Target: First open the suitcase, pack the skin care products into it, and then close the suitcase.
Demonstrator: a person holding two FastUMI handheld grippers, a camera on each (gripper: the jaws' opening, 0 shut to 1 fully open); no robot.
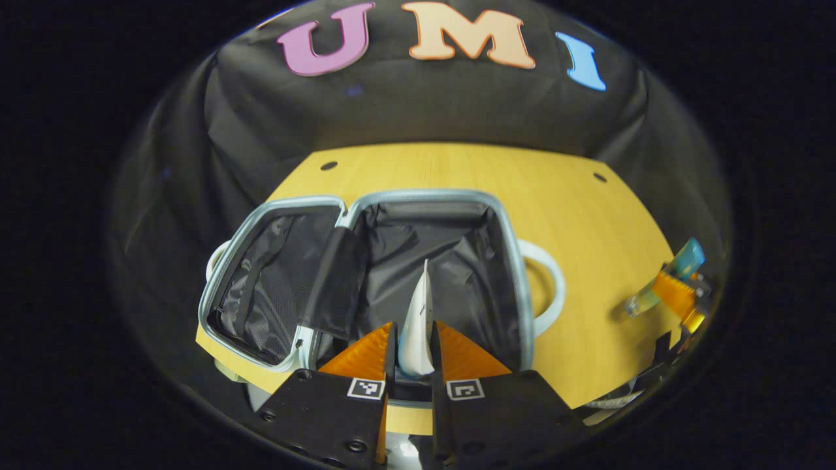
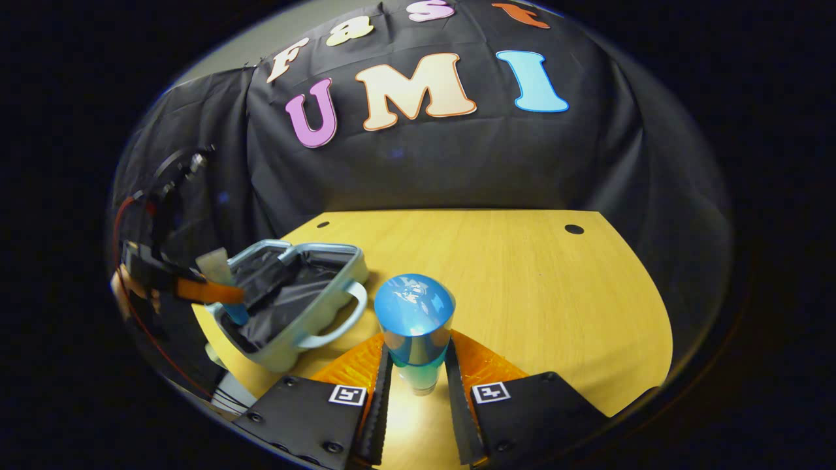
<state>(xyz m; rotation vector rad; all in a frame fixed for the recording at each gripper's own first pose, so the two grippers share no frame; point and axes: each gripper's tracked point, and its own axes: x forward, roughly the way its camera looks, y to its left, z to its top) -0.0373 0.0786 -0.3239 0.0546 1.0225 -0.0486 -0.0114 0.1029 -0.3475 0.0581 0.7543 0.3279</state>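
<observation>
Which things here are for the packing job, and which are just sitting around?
For the job:
- open suitcase, lying on the table
- white tube, gripped between the left gripper fingers above the suitcase
- blue-capped bottle, gripped by the right gripper

Just there:
- wooden table
- black cloth wall

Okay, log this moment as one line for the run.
suitcase: open on table | left gripper: holds white tube over suitcase | right gripper: holds blue-capped bottle | stage: packing

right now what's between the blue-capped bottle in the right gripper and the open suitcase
Bare wooden table: the right gripper view shows nothing between the blue-capped bottle and the suitcase, whose handle faces the bottle.
</observation>
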